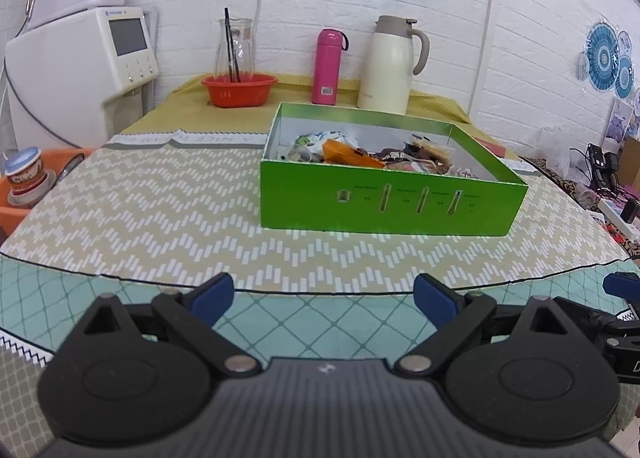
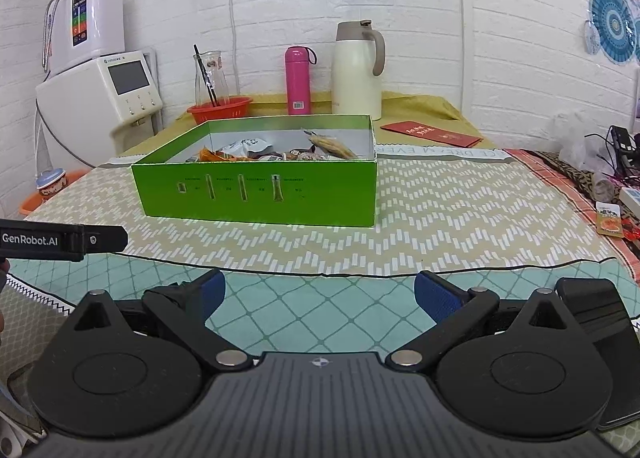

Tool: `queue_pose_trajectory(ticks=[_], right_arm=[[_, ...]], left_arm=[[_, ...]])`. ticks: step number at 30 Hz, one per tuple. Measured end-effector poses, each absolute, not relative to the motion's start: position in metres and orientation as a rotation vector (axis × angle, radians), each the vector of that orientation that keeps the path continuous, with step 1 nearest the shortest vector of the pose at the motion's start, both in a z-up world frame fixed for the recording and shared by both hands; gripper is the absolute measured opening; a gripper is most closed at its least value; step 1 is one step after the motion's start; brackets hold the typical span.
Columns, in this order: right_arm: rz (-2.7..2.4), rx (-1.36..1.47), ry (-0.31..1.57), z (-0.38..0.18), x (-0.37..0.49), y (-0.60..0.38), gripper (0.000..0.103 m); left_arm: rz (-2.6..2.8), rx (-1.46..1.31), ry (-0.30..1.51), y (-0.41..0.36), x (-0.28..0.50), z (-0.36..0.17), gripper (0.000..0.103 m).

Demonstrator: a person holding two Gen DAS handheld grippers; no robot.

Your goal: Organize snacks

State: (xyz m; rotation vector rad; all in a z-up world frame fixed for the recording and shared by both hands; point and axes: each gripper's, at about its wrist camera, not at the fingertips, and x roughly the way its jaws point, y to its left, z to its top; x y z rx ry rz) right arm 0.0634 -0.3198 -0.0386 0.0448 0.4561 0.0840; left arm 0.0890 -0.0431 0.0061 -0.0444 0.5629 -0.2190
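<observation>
Both the left gripper [image 1: 324, 298] and right gripper [image 2: 318, 294] are hanging wide open, holding nothing. Snacks [image 1: 352, 152] are sitting piled in the green box [image 1: 390, 206]; approaching from above should avoid nudging its walls.

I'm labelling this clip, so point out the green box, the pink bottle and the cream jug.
Green box [image 1: 384, 210], left wrist view, front wall.
Pink bottle [image 2: 298, 82], right wrist view, middle of body.
Cream jug [image 1: 386, 74], left wrist view, middle of body.

left tongs [image 1: 324, 298]: spread wide, empty | right tongs [image 2: 318, 294]: spread wide, empty
</observation>
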Motion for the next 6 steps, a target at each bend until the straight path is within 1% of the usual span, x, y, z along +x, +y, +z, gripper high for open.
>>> queue_pose_trajectory(ticks=[6], right_arm=[[0.088,0.046,0.461,-0.0388,0.066,-0.3204,0.103]], left_arm=[[-0.223,-0.039,0.556,-0.0433,0.0889,0.0068,0.095]])
